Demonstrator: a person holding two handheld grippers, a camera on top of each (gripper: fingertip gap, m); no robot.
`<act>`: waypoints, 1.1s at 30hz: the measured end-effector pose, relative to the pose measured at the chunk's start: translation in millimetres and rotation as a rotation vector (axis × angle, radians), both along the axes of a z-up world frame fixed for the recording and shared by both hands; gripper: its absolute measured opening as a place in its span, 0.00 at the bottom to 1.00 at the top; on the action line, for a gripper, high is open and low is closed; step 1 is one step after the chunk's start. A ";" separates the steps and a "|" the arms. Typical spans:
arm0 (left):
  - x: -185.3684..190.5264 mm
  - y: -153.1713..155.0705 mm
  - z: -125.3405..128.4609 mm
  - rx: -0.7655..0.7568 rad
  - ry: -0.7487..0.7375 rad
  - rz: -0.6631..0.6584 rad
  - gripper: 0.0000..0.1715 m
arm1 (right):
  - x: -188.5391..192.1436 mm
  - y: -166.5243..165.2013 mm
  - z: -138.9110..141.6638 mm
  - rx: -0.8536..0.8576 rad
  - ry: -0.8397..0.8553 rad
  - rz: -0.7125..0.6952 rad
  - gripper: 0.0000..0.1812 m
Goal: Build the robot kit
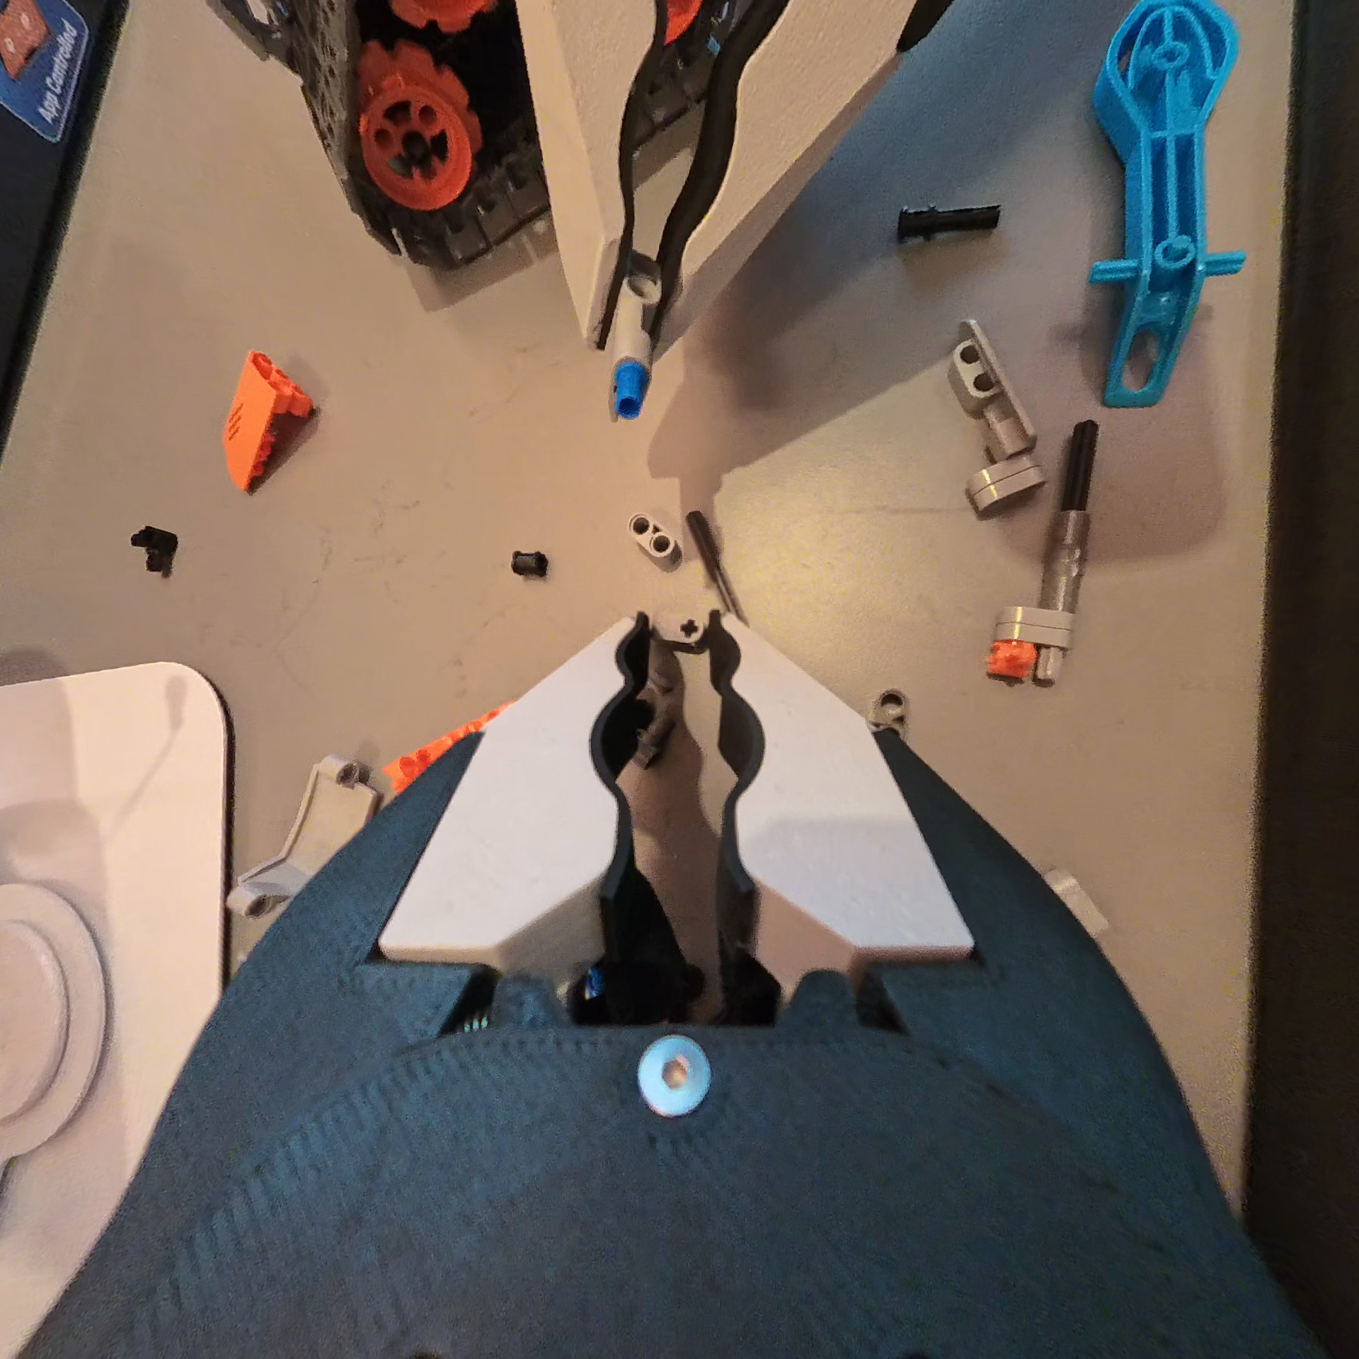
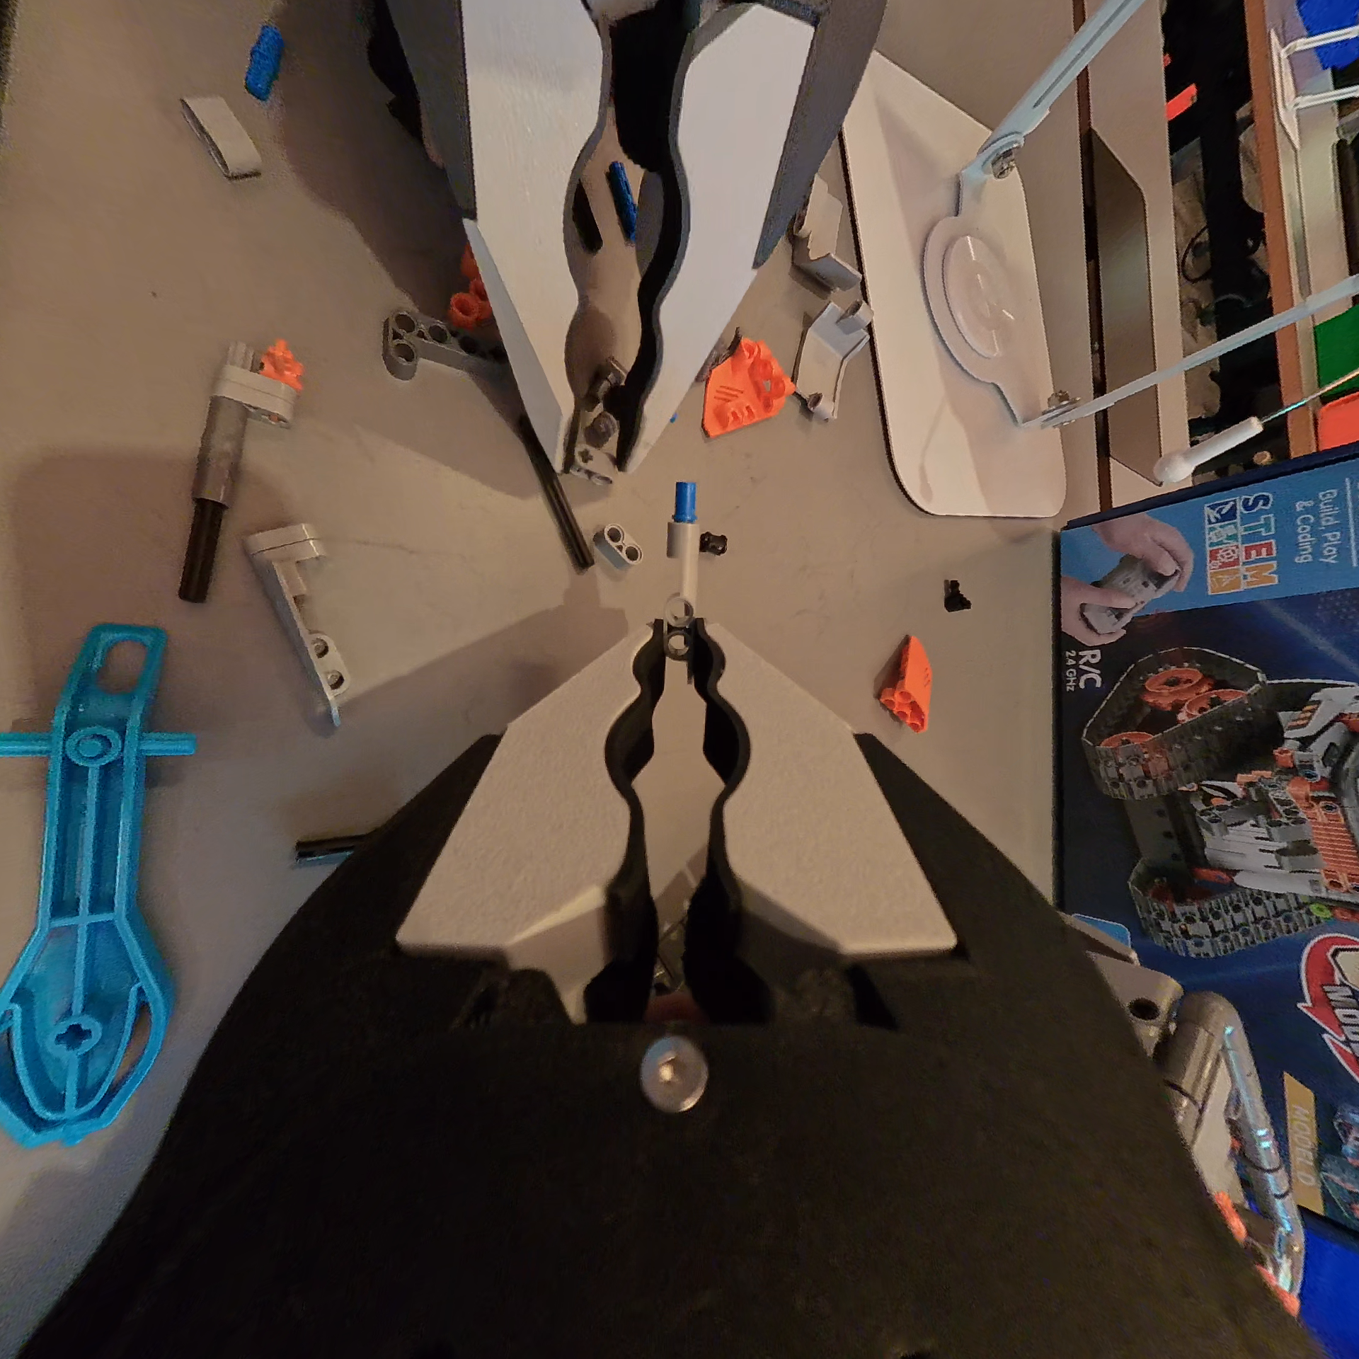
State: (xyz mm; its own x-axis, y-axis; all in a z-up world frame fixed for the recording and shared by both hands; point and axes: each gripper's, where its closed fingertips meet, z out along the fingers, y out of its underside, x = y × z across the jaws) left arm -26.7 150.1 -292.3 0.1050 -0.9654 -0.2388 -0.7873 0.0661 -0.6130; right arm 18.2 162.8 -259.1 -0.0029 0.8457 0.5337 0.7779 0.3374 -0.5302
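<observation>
My left gripper point(image 1: 680, 625) is clenched on a small grey connector piece point(image 1: 685, 631) with a cross-shaped hole, pinched right at the fingertips just above the tabletop point(image 1: 441, 471). My right gripper point(image 2: 678, 625) grips a grey beam with a blue pin point(image 2: 684, 548) by its holed end, so the blue tip points away from me toward the left gripper; the two sets of fingertips face each other, near but apart.

Only the left wrist view shows the tracked model point(image 1: 426, 140) with orange wheels, just beside the right gripper's far side, and a loose black pin point(image 1: 947, 219). Only the right wrist view shows the printed box point(image 2: 1213, 735) along the right-hand table edge, the white stand base point(image 2: 971, 353) beyond it, and a blue brick point(image 2: 263, 62) far off. Both views show the turquoise tool point(image 1: 1154, 206), the orange wedge point(image 1: 265, 419), the small grey two-hole link point(image 1: 654, 543) and the thin black axle point(image 1: 710, 562) lying between the grippers.

Between the fingertips the tabletop carries the link, the axle and a tiny black peg point(image 1: 528, 564). In the left view a dark edge bounds the table on the right, past the turquoise tool; the widest bare patch lies between the orange wedge and the peg.
</observation>
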 end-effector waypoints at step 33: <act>-34.9 -33.2 21.4 0.043 -0.126 0.084 0.07 | -5.2 -1.6 -2.2 0.009 0.004 0.019 0.02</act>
